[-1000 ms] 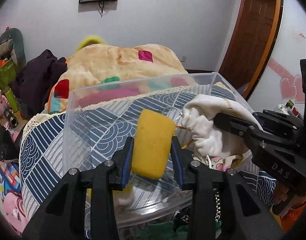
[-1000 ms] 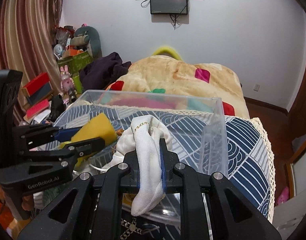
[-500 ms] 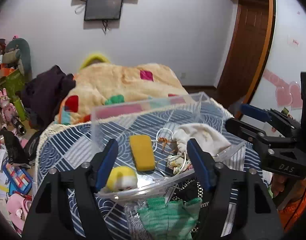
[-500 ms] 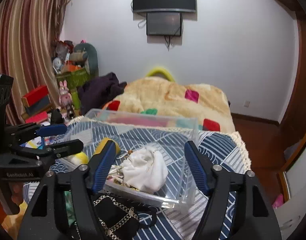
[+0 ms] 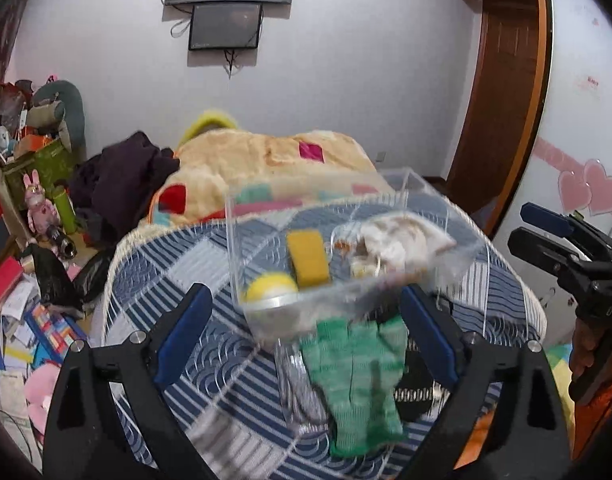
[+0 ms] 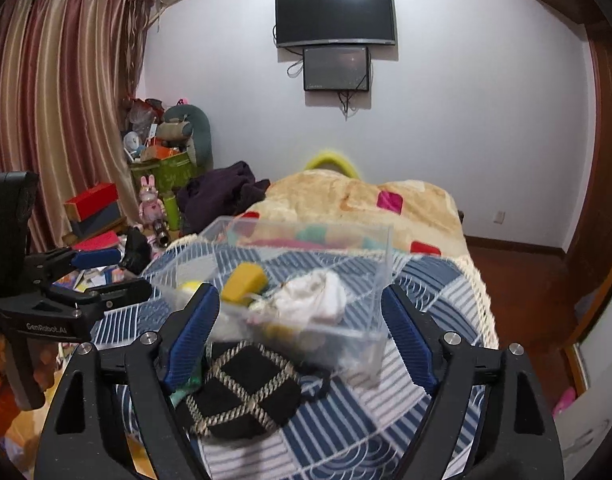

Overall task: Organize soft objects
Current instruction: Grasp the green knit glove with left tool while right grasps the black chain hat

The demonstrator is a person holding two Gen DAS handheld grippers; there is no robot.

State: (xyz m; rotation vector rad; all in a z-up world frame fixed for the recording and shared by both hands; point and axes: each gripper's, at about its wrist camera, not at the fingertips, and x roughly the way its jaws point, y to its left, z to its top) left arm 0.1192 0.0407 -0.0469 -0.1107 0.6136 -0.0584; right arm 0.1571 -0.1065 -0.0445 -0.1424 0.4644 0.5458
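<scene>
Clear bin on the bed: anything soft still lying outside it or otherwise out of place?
Yes. A green glove and a black checked cloth lie on the bedspread in front of the clear bin, not inside with the sponge and white cloth.

Clear bin (image 5: 437, 204) open-topped — green glove (image 5: 355, 376) and black pouch (image 6: 242, 392) crowd its near side

Home bedroom, blanket-covered bed (image 6: 369, 204), striped curtains (image 6: 58, 112), wall television (image 6: 334, 16), cluttered toys (image 6: 152, 200)
</scene>
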